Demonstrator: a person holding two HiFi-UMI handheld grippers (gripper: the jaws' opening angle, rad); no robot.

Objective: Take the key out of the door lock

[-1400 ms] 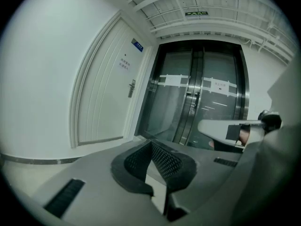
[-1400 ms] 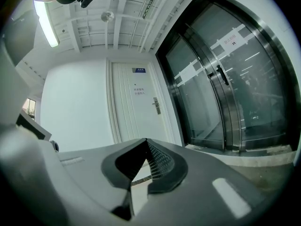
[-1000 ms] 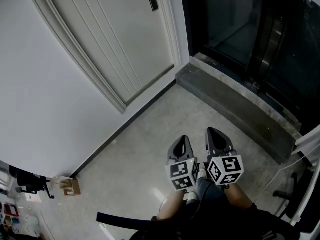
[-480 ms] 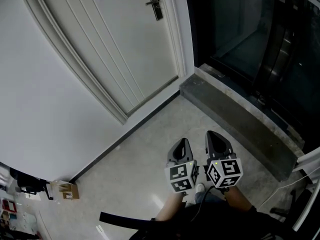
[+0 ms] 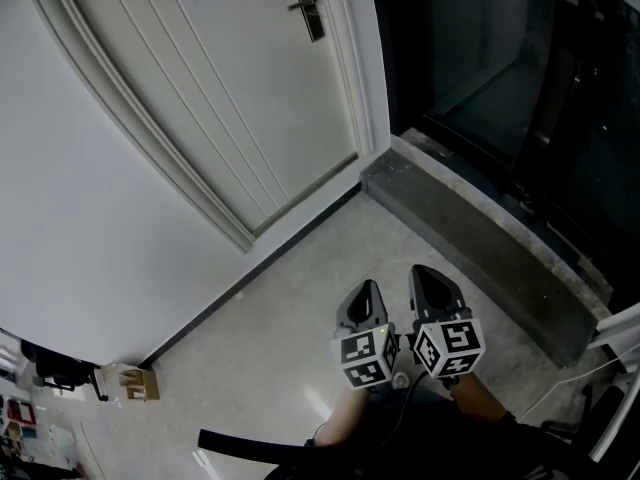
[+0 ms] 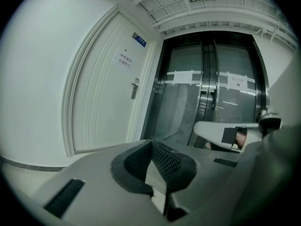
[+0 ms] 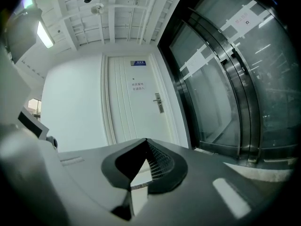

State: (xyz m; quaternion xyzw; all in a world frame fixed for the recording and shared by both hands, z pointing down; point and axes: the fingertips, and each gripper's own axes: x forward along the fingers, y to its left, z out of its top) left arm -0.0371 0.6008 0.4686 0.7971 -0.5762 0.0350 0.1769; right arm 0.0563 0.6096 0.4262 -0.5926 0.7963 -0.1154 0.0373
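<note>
While left claw and right claw sit closed, door lock well apart

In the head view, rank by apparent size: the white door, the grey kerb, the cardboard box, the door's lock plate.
1. white door, cut off at the top edge.
2. grey kerb.
3-4. cardboard box and lock plate look alike in size; the plate is farther from the camera, so unranked.
</note>
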